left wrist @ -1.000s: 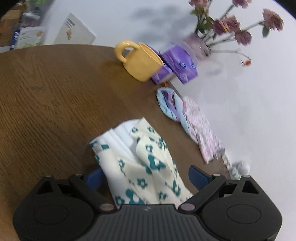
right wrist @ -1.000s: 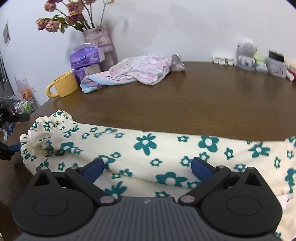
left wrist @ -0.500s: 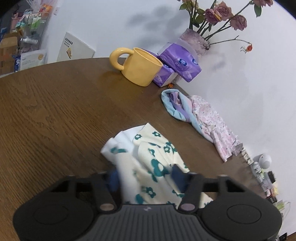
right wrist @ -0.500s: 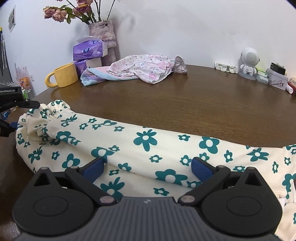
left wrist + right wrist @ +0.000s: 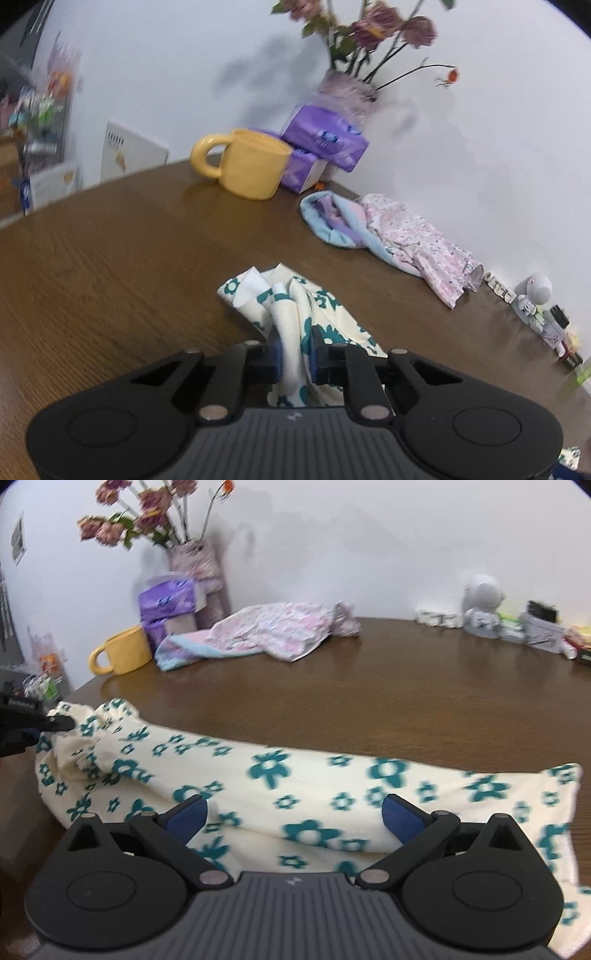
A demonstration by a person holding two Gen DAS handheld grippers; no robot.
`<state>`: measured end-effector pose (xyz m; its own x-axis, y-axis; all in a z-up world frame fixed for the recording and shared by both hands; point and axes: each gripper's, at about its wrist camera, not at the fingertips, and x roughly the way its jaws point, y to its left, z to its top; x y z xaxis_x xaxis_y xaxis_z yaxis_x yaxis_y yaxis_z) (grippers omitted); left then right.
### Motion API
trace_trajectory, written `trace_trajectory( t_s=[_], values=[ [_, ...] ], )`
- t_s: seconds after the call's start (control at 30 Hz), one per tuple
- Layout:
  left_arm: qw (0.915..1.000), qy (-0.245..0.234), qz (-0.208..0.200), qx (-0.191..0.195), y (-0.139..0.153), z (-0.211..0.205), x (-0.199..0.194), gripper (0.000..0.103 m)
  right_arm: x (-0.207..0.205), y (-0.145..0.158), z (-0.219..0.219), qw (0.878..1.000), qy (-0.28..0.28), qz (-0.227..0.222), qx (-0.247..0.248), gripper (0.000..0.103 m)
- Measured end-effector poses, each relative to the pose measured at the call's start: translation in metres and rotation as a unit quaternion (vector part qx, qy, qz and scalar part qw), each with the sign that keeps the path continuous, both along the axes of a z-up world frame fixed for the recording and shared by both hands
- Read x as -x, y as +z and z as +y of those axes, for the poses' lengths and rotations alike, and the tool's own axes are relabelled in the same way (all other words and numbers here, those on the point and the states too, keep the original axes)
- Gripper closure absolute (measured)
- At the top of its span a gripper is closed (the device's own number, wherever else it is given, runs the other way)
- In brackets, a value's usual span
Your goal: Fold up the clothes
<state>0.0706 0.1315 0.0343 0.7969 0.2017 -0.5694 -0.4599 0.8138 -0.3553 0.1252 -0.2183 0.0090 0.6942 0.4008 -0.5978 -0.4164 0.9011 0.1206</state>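
Vase (image 5: 199, 568) holds flowers (image 5: 147, 513) (yellow mug's (image 5: 255, 168) inside unseen).

The table (image 5: 388, 701) is dark brown wood with visible grain and a soft sheen. The flowered garment (image 5: 332, 786) is soft matt cloth, as is the pink garment (image 5: 273, 631). The yellow mug (image 5: 251, 168) looks like smooth glazed ceramic. The tissue packs (image 5: 325, 138) are glossy plastic wrap. The right gripper (image 5: 293, 818) is matt black plastic with textured blue pads (image 5: 400, 818).

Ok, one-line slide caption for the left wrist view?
Left gripper shut on bunched end of the floral garment on the wooden table, yellow mug behind.
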Motion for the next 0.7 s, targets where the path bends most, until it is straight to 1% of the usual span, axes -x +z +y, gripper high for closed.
trace_trajectory(
  t_s=[0.13, 0.23, 0.3, 0.33, 0.37, 0.4, 0.43, 0.47, 0.53, 0.57, 0.6, 0.63, 0.67, 0.7],
  values=[
    [0.9990, -0.012, -0.015, -0.040, 0.008, -0.013, 0.004, 0.091, -0.002, 0.003, -0.020, 0.999, -0.036, -0.007, 0.004, 0.000],
    [0.9940, -0.038, -0.035, -0.097, 0.018, -0.029, 0.009, 0.091, -0.001, 0.003, -0.028, 0.999, -0.047, -0.008, 0.006, 0.000],
    [0.9844, -0.065, -0.049, -0.156, 0.027, -0.047, 0.014, 0.091, 0.000, 0.003, -0.032, 0.999, -0.052, -0.009, 0.008, 0.000],
    [0.9770, -0.083, -0.055, -0.189, 0.031, -0.058, 0.016, 0.091, 0.001, 0.003, -0.034, 0.998, -0.054, -0.010, 0.009, 0.000],
    [0.9673, -0.103, -0.060, -0.224, 0.034, -0.069, 0.018, 0.091, 0.001, 0.003, -0.036, 0.998, -0.056, -0.010, 0.010, 0.000],
    [0.9544, -0.127, -0.062, -0.263, 0.036, -0.082, 0.019, 0.091, 0.002, 0.003, -0.038, 0.998, -0.059, -0.011, 0.011, 0.000],
    [0.9391, -0.151, -0.064, -0.302, 0.038, -0.095, 0.021, 0.091, 0.003, 0.003, -0.040, 0.998, -0.061, -0.011, 0.012, 0.000],
    [0.9201, -0.177, -0.067, -0.343, 0.036, -0.110, 0.024, 0.091, 0.003, 0.003, -0.042, 0.998, -0.063, -0.012, 0.013, 0.000],
    [0.8729, -0.235, -0.068, -0.422, 0.029, -0.140, 0.029, 0.091, 0.005, 0.003, -0.046, 0.998, -0.067, -0.013, 0.015, 0.000],
    [0.8490, -0.264, -0.066, -0.453, 0.023, -0.153, 0.031, 0.091, 0.006, 0.003, -0.047, 0.998, -0.067, -0.014, 0.013, 0.000],
    [0.8260, -0.293, -0.061, -0.478, 0.017, -0.165, 0.033, 0.091, 0.007, 0.003, -0.047, 0.998, -0.067, -0.015, 0.012, 0.000],
    [0.8077, -0.320, -0.051, -0.492, 0.010, -0.174, 0.033, 0.091, 0.008, 0.003, -0.048, 0.998, -0.067, -0.016, 0.011, 0.000],
    [0.7925, -0.342, -0.039, -0.503, 0.004, -0.182, 0.033, 0.091, 0.010, 0.003, -0.048, 0.998, -0.067, -0.017, 0.010, 0.000],
    [0.7789, -0.360, -0.028, -0.513, -0.003, -0.188, 0.033, 0.091, 0.011, 0.003, -0.049, 0.998, -0.066, -0.017, 0.010, 0.000]
  ],
)
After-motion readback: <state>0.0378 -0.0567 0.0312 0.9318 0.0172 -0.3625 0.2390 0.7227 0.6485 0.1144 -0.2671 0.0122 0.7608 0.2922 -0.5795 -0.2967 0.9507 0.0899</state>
